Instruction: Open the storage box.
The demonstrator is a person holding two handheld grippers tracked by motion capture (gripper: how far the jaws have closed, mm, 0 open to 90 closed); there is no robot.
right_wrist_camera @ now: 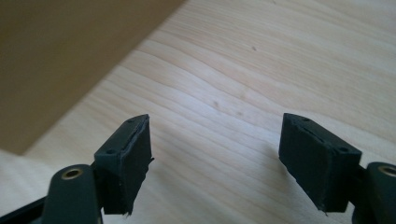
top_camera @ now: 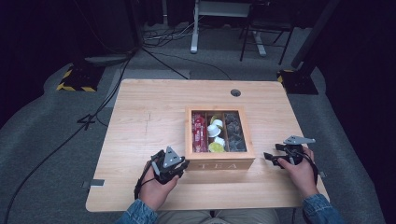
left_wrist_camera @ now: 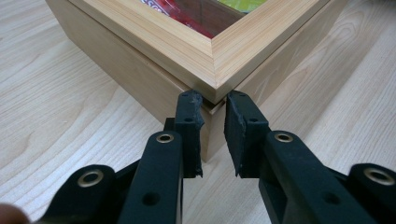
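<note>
Pale wood table on grey carpet, dark room. Your left gripper pinches the tea box corner; right gripper gapes empty.

The wooden table has a small round hole at 1 o'clock. Black cables lie on the grey floor at 11 o'clock.
</note>
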